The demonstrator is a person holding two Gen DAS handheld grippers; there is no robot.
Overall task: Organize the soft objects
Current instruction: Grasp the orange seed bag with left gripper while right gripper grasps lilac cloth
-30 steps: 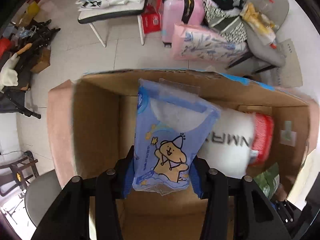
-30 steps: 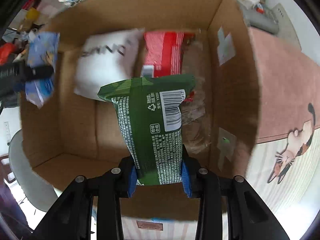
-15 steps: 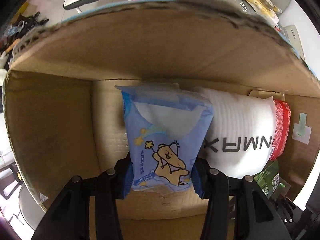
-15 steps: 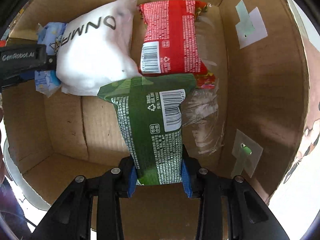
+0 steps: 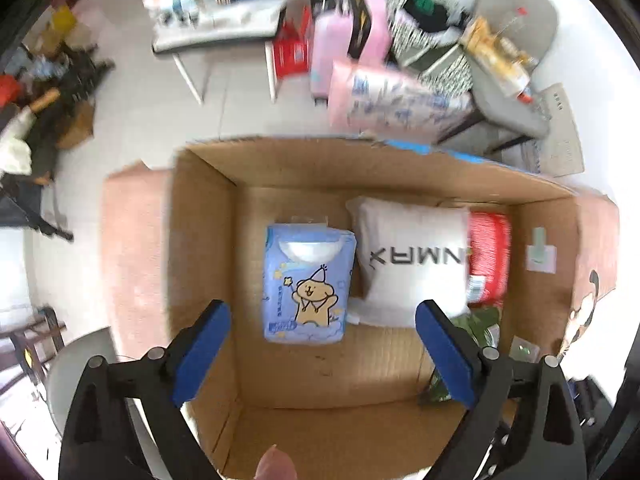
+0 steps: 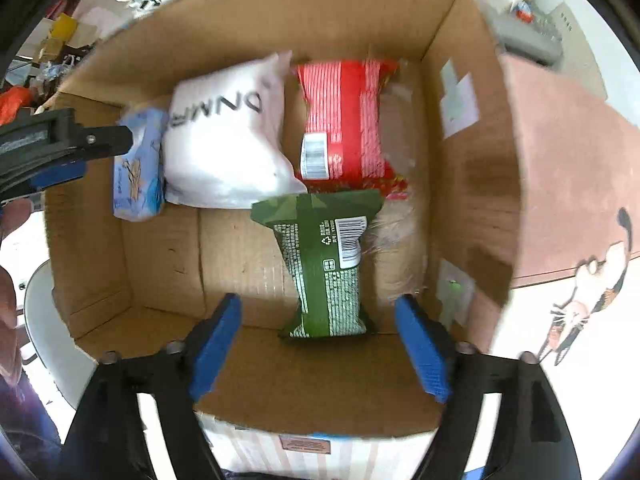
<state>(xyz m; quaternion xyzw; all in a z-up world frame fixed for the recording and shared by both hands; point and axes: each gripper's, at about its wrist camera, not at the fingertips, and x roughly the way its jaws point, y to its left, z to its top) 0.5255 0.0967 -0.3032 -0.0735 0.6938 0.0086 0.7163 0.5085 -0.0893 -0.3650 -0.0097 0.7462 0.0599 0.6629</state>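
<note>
An open cardboard box (image 5: 200, 248) (image 6: 472, 184) holds several soft packs. The blue tissue pack with a cartoon bear (image 5: 306, 284) (image 6: 138, 168) lies on the box floor, free of my left gripper (image 5: 322, 320), whose jaws are opening wide above it. Beside it rest a white pillow pack (image 5: 412, 264) (image 6: 228, 136) and a red pack (image 5: 489, 256) (image 6: 344, 120). The green pack (image 6: 324, 264) (image 5: 482, 322) lies on the floor in front of the red one. My right gripper (image 6: 318, 316) hangs over it with jaws opening, the pads clear of it.
The box stands on a pink surface with a cartoon cat print (image 6: 572, 184). Beyond it are a chair with folded blankets (image 5: 224, 4), a pink suitcase (image 5: 340, 32), a pink floral pillow (image 5: 400, 100) and a grey chair (image 5: 516, 60). A fingertip (image 5: 276, 464) shows at the bottom edge.
Both grippers let go of their packs: the blue pack and the green pack now lie in the box. Both grippers spread wide and rose away from the box floor.
</note>
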